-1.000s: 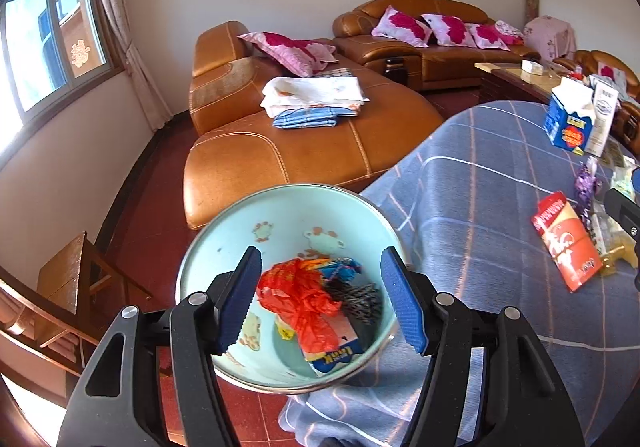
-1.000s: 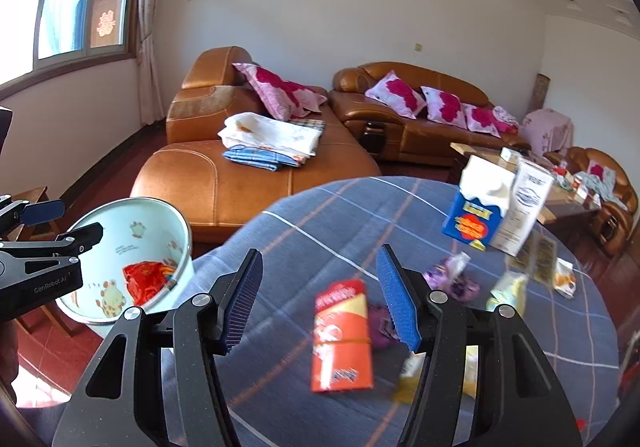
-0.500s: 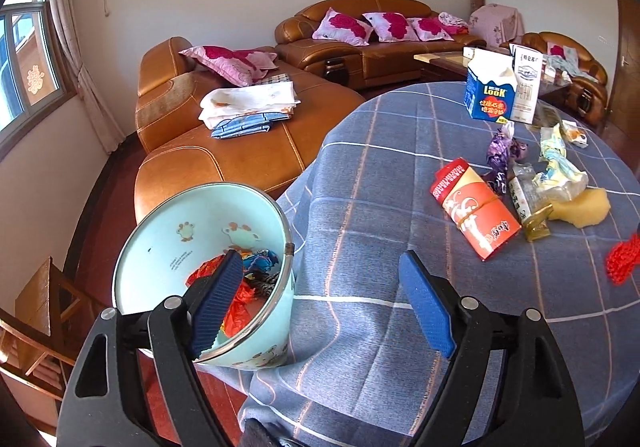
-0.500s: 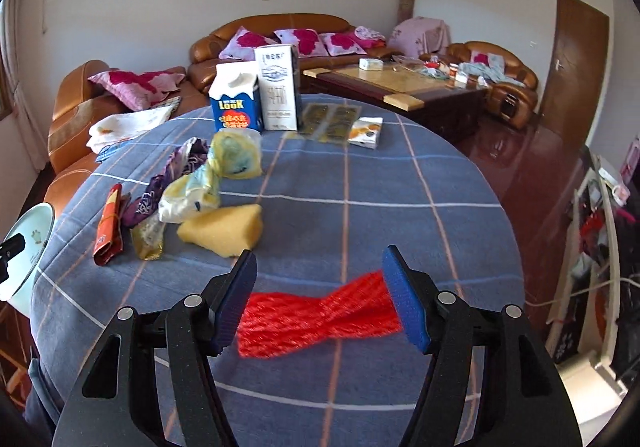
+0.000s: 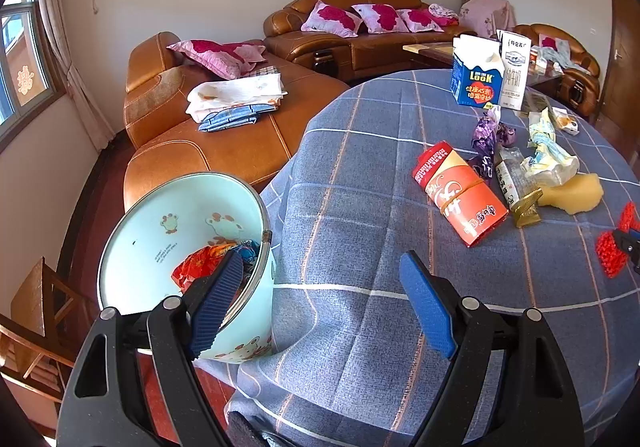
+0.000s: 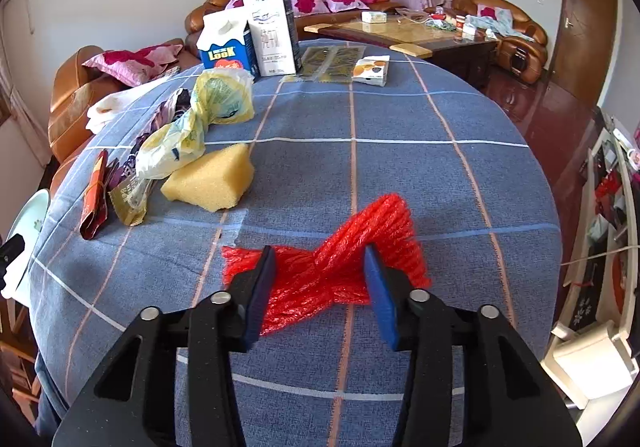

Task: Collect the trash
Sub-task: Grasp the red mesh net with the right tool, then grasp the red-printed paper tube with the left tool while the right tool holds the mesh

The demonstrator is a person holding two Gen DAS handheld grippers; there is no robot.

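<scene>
Moved since the earlier frame: right gripper (image 6: 320, 275), from above the red packet (image 6: 93, 195) to the red mesh (image 6: 340, 259); left gripper (image 5: 320, 303), from over the bucket (image 5: 132, 231) to the table (image 6: 400, 119) edge.

Right gripper: jaws closing, twisted red mesh between the pads, which look to touch its sides; mesh lies flat on the blue checked tablecloth.

Left gripper: jaws wide apart, nothing between them.

Bucket: pale green, beside the table, red and coloured wrappers inside.

Table, far side of the mesh: yellow sponge (image 6: 212, 181), crumpled yellow bag (image 6: 200, 123), purple wrapper (image 5: 484, 143), two milk cartons (image 6: 252, 35) upright.
</scene>
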